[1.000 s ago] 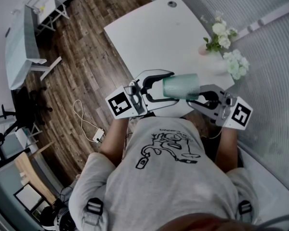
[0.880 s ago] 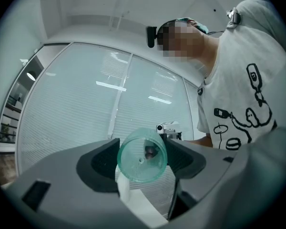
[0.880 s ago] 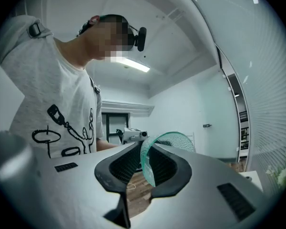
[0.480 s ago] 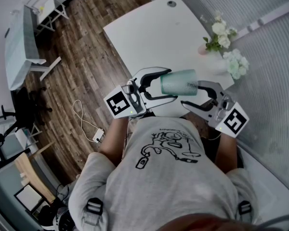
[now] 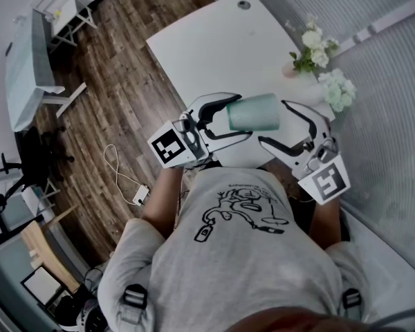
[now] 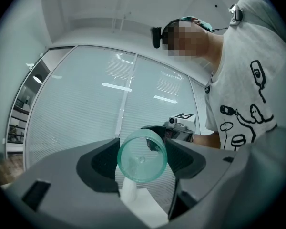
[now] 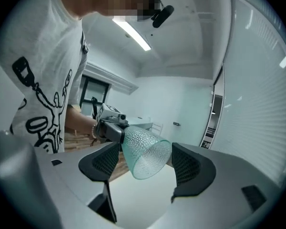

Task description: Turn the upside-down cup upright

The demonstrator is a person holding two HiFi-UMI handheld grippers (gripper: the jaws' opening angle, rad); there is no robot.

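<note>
Translucent teal cup (image 7: 144,151), dimpled, tapered, seemingly clamped by left gripper (image 6: 142,156).

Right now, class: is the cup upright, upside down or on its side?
On its side: the cup lies roughly level, held by the left gripper.

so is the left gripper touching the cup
Touching. The left gripper view shows the left gripper with its fingers pressed against both sides of the green cup, no gap at either side.

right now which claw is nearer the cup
Left. The left claw clamps the cup; the right claw has just been opening, its jaws apart around the cup's other end without touching.
</note>
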